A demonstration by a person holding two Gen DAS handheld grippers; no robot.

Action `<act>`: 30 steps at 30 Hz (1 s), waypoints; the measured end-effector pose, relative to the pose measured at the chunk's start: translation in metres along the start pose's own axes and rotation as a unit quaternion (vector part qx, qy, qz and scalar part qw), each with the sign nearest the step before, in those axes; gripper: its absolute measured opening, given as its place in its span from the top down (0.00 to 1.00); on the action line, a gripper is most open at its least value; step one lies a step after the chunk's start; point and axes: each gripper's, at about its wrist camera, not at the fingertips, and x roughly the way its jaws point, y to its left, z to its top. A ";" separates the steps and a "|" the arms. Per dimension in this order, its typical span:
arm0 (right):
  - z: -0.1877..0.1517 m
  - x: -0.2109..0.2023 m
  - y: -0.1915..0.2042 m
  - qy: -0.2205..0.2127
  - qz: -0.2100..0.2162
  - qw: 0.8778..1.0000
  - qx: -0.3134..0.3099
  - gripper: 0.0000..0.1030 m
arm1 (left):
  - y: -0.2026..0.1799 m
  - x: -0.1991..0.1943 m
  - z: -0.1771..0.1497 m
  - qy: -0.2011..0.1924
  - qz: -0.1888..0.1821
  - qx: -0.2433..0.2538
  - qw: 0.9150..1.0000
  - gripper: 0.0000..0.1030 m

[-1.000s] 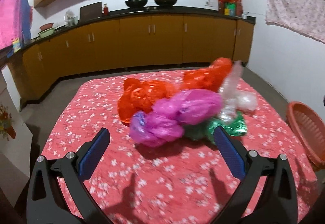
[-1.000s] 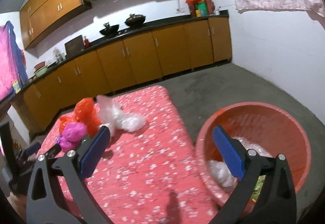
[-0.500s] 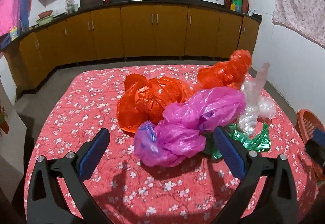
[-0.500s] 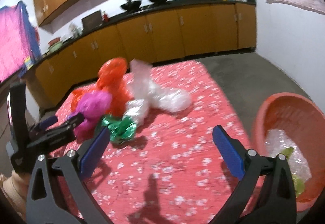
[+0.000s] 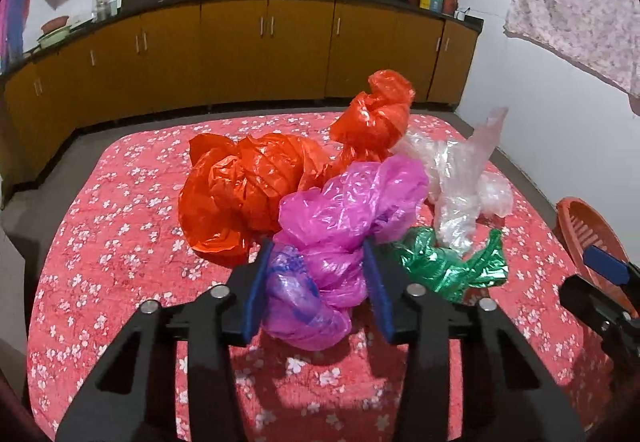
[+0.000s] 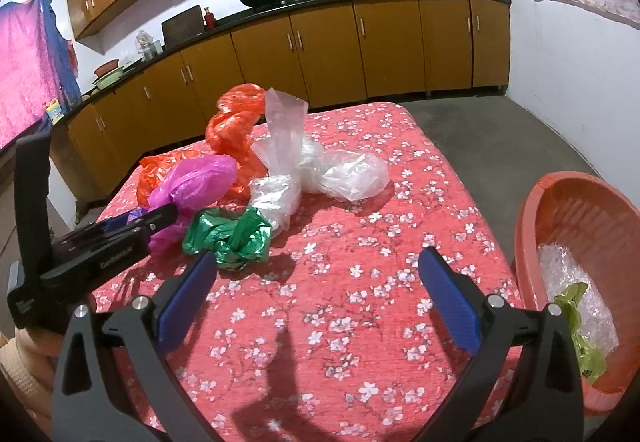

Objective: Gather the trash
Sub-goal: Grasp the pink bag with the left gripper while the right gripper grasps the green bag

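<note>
**A:** Trash first: where is it, seen from the left wrist?

**B:** A heap of crumpled plastic bags lies on the table with the red flowered cloth. The left gripper reaches forward low over the cloth, its blue pads pressed into both sides of the magenta bag, so it is clamped on that bag. Behind lies the orange bag, to the right the clear bags and the green foil wrapper.

**A:** Anything of the other tool there?

**B:** Its blue tip shows at the far right edge, in front of the orange basket.

**A:** And from the right wrist?

**B:** The right gripper hovers over bare cloth, jaws spread wide with nothing between them. The left gripper comes in level from the left, its tip at the magenta bag, just beside the green foil wrapper. The orange basket stands off the table's right side, holding bubble wrap and a light green scrap.
</note>
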 end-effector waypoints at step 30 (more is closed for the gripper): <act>0.015 0.075 0.090 0.078 0.032 0.986 -0.147 0.38 | 0.089 -0.070 -0.031 -0.043 0.077 -0.089 0.992 0.61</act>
